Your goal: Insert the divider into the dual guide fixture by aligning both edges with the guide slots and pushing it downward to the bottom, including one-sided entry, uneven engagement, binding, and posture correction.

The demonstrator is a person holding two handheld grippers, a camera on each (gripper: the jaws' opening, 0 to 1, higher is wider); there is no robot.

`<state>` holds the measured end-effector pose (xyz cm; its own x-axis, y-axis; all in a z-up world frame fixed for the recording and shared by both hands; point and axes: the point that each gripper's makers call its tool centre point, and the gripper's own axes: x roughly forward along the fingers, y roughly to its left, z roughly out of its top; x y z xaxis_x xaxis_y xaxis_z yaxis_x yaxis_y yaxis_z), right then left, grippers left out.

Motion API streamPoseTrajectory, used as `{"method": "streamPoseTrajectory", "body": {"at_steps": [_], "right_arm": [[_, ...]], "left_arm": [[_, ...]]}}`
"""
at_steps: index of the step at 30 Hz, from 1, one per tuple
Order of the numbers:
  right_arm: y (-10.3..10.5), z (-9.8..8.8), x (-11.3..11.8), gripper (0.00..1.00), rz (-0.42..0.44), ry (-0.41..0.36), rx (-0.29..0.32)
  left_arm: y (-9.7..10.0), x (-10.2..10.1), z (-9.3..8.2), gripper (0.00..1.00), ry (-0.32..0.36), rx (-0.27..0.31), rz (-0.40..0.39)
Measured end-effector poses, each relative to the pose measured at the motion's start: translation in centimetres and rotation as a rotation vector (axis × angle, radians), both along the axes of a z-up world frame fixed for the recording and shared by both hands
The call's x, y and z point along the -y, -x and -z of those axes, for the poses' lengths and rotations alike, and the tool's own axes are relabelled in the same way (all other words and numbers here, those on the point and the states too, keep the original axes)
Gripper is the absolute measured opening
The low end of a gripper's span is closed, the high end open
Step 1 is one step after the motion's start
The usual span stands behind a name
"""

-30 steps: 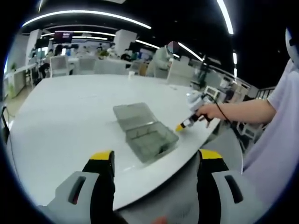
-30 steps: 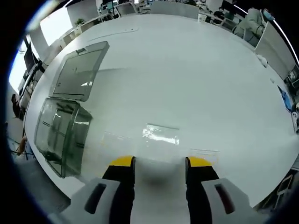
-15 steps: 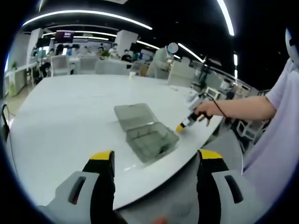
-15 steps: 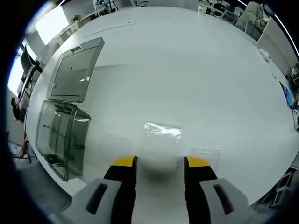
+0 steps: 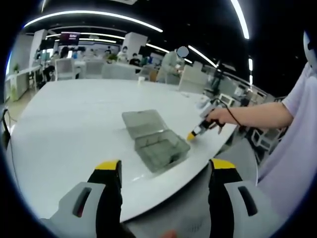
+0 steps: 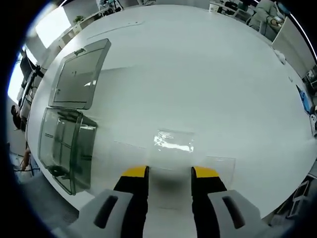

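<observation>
Since a sec ago your right gripper (image 6: 169, 171) has eased fwd and low over the white table (image 6: 208, 74): the clear divider (image 6: 174, 140) sat a bit further ahead of the yellow tips then, now the tips are near its close edge. Your left gripper (image 5: 165, 165) has barely shifted.

Both sets of jaws stand spread w/ nothing between them. Left one hangs back off the table edge (image 5: 64, 129), well apart from the work.

Divider lies flat on the table, just ahead of the right tips, not yet touched. It's a thin see-through sheet, hard to read except by glare. More faint clear sheets seem to lie beside it; can't tell how many. Dual guide fixture (image 6: 64, 148), the smoky-clear compartment box, sits to the left in the right gripper view w/ its lid (image 6: 79, 74) folded open beyond it; in the left gripper view it's mid-table (image 5: 159, 148).

Handling, my guess: v. light, stiff but springy, slick on the smooth top, and prob. prone to skating when you nudge it. Flat-lying means no edge to pinch from above. Likely best: slide it to the table rim or tip one edge up, then pinch mid-edge along the top so both side edges stay free for the slots. Grip lightly; thin plastic could bow or crack.
</observation>
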<state>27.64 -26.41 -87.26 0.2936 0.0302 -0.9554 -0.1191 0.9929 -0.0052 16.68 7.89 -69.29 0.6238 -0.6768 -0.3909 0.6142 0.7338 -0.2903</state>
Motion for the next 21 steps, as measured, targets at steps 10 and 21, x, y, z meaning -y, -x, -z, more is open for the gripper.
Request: {"method": "streamPoseTrajectory", "body": {"at_steps": [10, 21], "right_arm": [[0.12, -0.16, 0.02, 0.29, 0.02, -0.022, 0.003], [0.32, -0.66, -0.06, 0.28, -0.001, -0.025, 0.017]], "left_arm": [[0.02, -0.19, -0.22, 0.69, -0.003, 0.006, -0.006], [0.14, 0.18, -0.23, 0.69, -0.002, 0.006, 0.004]]}}
